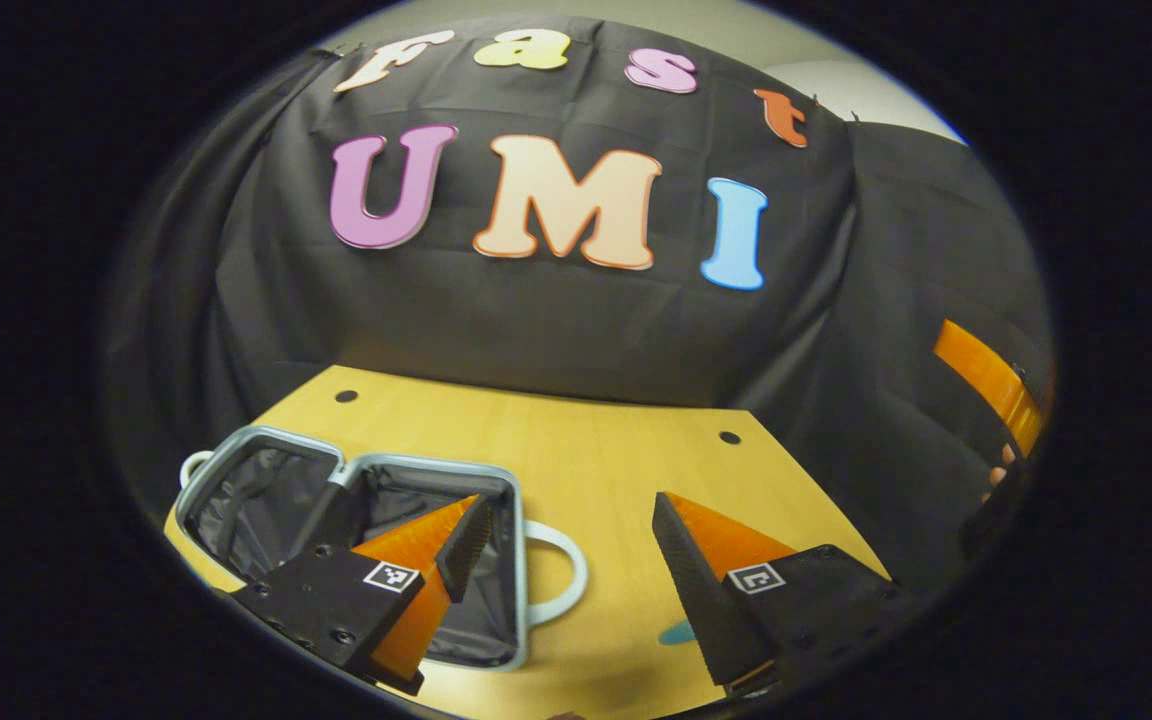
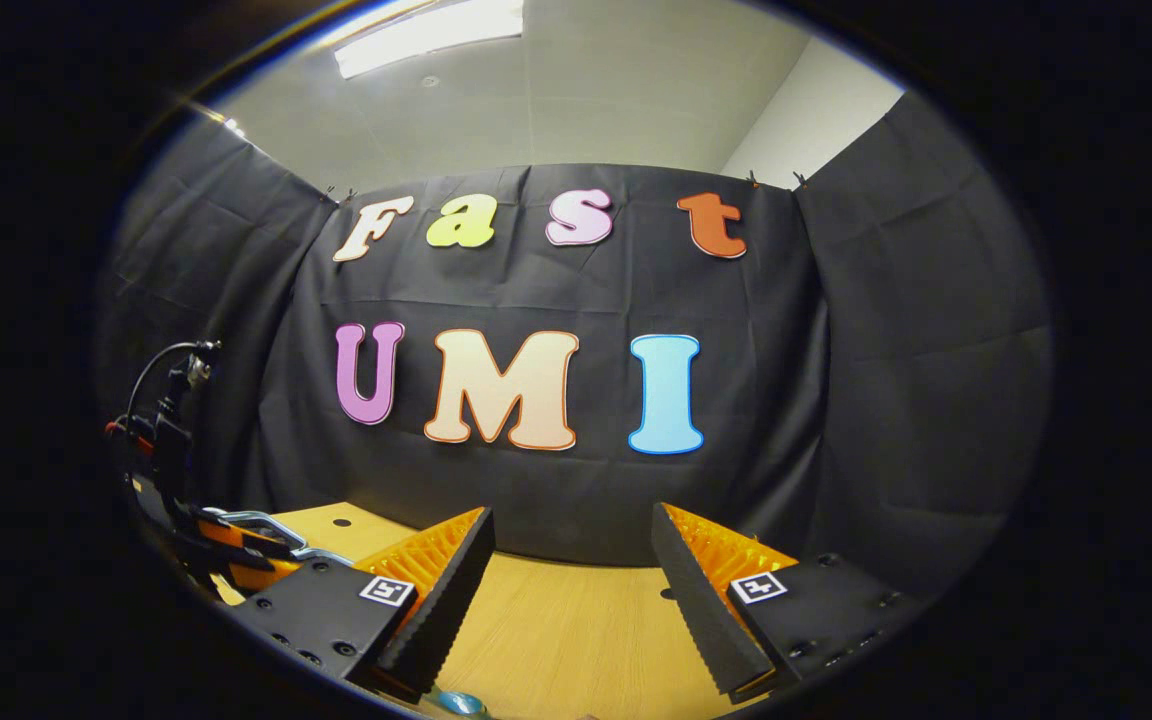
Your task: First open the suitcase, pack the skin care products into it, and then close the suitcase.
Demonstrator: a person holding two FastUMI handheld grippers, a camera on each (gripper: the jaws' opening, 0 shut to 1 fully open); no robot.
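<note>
The suitcase [image 1: 416, 463] lies open on the wooden table at the lower left of the left gripper view, showing a grey rim, a dark lining and a white handle [image 1: 564, 570]; I see nothing inside it. My left gripper [image 1: 569, 500] hovers open over its right half and the table, holding nothing. The right gripper [image 2: 572, 510] is open too, above the table's far edge, facing the booth wall. A small teal thing [image 1: 678, 632] lies on the table between the left gripper's fingers, and a teal thing [image 2: 461, 703] also peeks out at the bottom of the right gripper view; what they are is unclear.
The wooden table [image 1: 586, 440] has two small dark holes near its back edge and ends at the black cloth wall. The right gripper and a hand [image 1: 996, 400] show at the far right. The left gripper with its cable [image 2: 186, 500] shows at the far left beside the suitcase rim [image 2: 256, 518].
</note>
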